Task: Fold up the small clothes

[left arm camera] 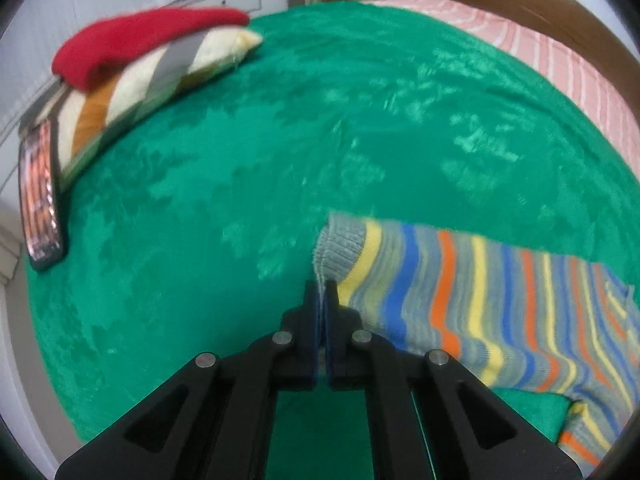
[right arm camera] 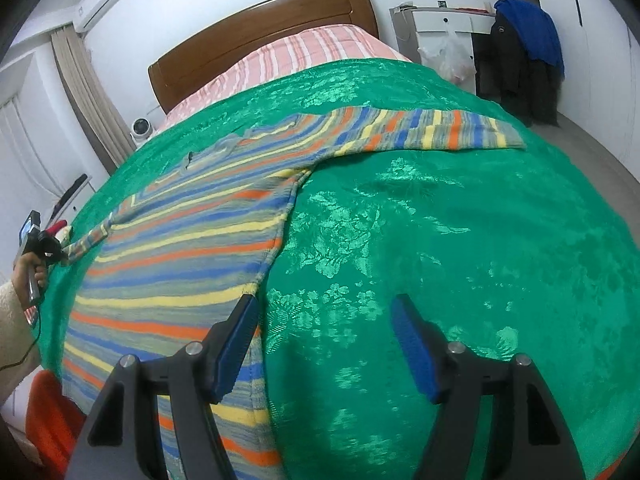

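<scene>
A: Count?
B: One striped sweater (right arm camera: 192, 232) flat on the green bedspread (right arm camera: 440, 220), two sleeves out. One pillow (left arm camera: 132, 92) with one red garment (left arm camera: 132, 44) on top, one phone (left arm camera: 40, 196) beside, I think; blurry.
A: Tongs?
B: Two. Left tongs (left arm camera: 321, 292) pinched shut on the cuff (left arm camera: 340, 248) of one sleeve. Right tongs (right arm camera: 326, 320) wide, nothing held, one finger over the sweater's side edge, the other over bedspread.

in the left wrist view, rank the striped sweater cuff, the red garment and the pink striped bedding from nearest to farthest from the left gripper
1. Striped sweater cuff: pinched at the left gripper tips.
2. Pink striped bedding: upper right, beyond the green cover.
3. Red garment: upper left, atop a striped cushion. Two and three are close to call.
</scene>
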`<state>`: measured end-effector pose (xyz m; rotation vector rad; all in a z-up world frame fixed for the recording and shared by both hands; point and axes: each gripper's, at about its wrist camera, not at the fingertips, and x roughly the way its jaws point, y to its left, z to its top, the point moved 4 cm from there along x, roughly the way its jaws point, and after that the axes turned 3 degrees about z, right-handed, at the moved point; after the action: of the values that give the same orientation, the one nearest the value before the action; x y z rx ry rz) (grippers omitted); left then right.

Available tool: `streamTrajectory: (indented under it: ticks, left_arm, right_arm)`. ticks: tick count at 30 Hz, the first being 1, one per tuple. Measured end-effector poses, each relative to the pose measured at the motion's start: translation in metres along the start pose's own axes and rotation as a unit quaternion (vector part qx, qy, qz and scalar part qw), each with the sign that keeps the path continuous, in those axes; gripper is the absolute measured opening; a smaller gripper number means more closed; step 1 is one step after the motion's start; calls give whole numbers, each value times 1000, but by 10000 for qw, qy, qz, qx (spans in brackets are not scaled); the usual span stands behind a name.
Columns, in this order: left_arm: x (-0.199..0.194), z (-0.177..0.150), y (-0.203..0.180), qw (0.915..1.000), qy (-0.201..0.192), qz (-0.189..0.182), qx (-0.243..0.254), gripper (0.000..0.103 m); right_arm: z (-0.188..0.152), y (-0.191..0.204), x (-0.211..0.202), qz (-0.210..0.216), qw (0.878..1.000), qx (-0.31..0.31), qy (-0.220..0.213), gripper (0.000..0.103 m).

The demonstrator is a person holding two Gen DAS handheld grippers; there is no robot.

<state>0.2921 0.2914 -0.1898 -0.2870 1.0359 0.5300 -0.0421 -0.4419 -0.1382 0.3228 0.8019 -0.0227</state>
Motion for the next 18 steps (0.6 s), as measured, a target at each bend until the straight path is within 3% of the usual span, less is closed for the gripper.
streamTrajectory:
  ticks: [3,6,8,10,12,13,14,16,18]
  left_arm:
    - [7,-2,7,9992,155,-304,-197,5]
    - [-4,-5,24,9978,268,-502,-332,21]
    - [-27,-17,34,9966,262,-780,-44,40]
    - [-53,-37,35,9917,298,-1194,371,47]
    - [-85,-80,26,9734,587,-1903,1132,64]
    - [-100,-111,20,9587,807,-2228,1572,74]
    - [-112,-142,15,9448,982,-2408,1994,75]
    - [-128,-202,8,9269,1160,-2434,2610,75]
    - [-133,-237,2,9197,1239,-2401,2848,75]
  right_arm:
    - [-1,0,2,-41,10000,9,49,68]
    - [3,-6,-4,-99,9999,13,44,68]
    - [9,-11,-11,-140,9999,-64,77,68]
    - [14,-13,-17,-52,9995,-167,257,69]
    - [13,-7,-26,333,9969,-359,610,69]
    - [10,-2,-29,579,9940,-437,815,69]
    - [2,7,-32,989,9866,-532,1181,69]
    - [-21,21,-34,1467,9681,-709,1902,69]
    - [-41,28,-34,1447,9592,-914,2252,69]
